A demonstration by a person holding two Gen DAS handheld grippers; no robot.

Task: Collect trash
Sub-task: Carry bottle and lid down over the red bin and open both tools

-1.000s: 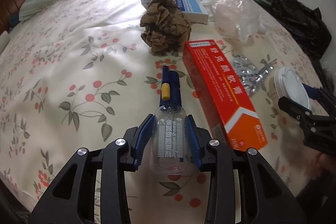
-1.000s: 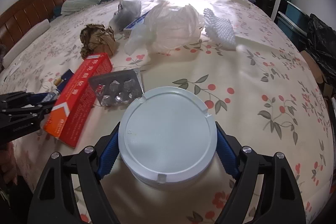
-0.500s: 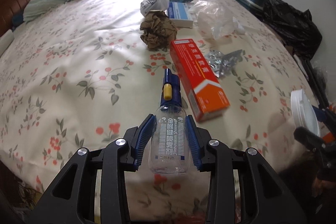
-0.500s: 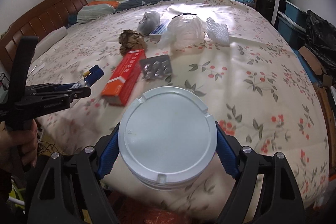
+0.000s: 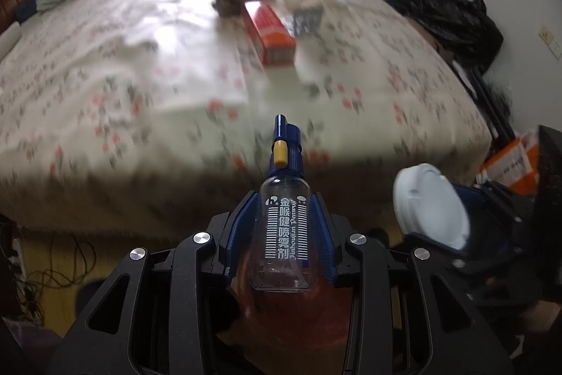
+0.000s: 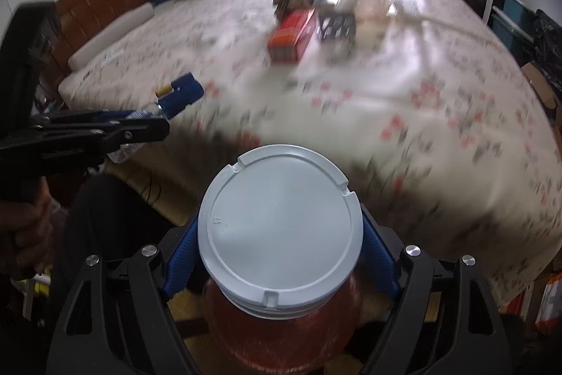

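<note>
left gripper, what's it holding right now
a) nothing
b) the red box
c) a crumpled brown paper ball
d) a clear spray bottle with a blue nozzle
d: the left gripper has its blue pads closed on the clear spray bottle, while the red box lies on the bed.

The clear spray bottle point(image 5: 284, 234) clamped in my left claw point(image 5: 283, 227) carries white print running along its body: the Chinese characters 金喉健喷雾剂, a thin line of Latin letters beside them too fine for me to make out, a small round logo near the shoulder, and a ladder of short white bars. The orange-red box point(image 5: 272, 36) lying back on the bed is too blurred to read, and the white lid point(image 6: 279, 231) in my right claw point(image 6: 281, 255) shows only a tiny raised mark I cannot decipher.
</note>
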